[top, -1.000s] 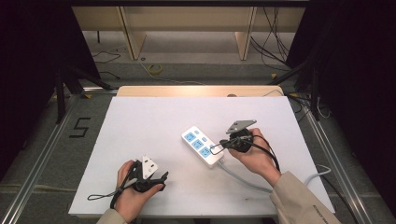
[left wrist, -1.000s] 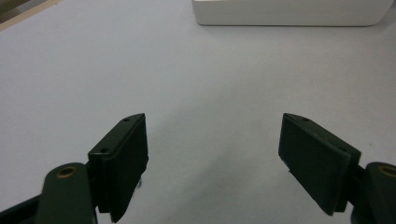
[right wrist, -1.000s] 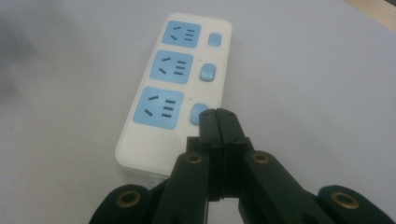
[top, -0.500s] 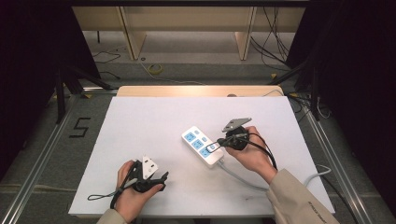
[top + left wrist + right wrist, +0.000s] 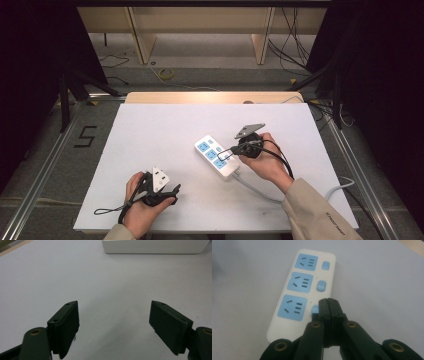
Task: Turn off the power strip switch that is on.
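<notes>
A white power strip [image 5: 216, 156] with three blue sockets and three blue switches lies on the white table [image 5: 165, 130], right of centre. Its side [image 5: 155, 247] lies at the top of the left gripper view. My right gripper [image 5: 225, 151] is shut, jaws pressed together with nothing between them. Its tip [image 5: 328, 302] sits over the nearest blue switch [image 5: 314, 310] of the strip [image 5: 287, 322]; touch cannot be judged. My left gripper [image 5: 172, 189] rests near the table's front edge, open, with bare table between its jaws [image 5: 113, 317].
The strip's grey cable [image 5: 260, 192] runs off to the right front of the table. A wooden board [image 5: 210, 97] borders the table's far edge. Metal rails [image 5: 45, 170] and loose cables [image 5: 165, 75] lie on the floor around it.
The right gripper has shifted slightly up and left over the power strip's near end. The left gripper has stayed put.
</notes>
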`<state>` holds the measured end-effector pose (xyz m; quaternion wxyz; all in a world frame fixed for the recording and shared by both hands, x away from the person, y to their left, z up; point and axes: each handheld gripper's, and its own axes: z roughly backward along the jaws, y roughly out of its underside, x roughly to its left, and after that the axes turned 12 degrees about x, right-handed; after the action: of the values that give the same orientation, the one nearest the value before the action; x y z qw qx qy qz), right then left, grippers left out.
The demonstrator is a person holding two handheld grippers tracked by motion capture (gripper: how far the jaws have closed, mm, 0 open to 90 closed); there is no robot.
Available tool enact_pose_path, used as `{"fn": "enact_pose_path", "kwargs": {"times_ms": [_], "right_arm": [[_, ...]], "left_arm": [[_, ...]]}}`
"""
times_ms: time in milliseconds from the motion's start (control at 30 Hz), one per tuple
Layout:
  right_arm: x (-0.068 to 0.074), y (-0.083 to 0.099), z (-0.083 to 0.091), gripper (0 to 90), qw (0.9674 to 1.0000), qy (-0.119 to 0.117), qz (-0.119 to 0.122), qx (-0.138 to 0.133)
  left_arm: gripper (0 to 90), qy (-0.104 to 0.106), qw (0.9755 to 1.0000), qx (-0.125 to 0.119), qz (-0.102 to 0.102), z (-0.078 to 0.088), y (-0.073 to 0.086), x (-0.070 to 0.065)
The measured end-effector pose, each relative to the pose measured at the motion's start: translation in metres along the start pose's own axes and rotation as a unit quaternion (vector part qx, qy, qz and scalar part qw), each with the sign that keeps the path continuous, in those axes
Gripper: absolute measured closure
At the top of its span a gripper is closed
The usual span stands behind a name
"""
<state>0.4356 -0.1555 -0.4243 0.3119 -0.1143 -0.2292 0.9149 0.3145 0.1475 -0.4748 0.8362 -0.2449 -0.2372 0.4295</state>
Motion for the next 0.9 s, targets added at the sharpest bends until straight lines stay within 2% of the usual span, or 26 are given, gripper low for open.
{"fn": "enact_pose_path", "kwargs": {"times_ms": [567, 900], "right_arm": [[-0.004, -0.011, -0.007, 90.0, 1.0, 0.001, 0.001, 0.008], [-0.006, -0.017, -0.012, 90.0, 0.9999, -0.001, -0.007, 0.012]], "left_arm": [[23.7, 0.002, 1.0, -0.001, -0.002, 0.0, 0.0, -0.001], [23.6, 0.002, 1.0, 0.0, -0.006, -0.001, 0.0, -0.002]]}}
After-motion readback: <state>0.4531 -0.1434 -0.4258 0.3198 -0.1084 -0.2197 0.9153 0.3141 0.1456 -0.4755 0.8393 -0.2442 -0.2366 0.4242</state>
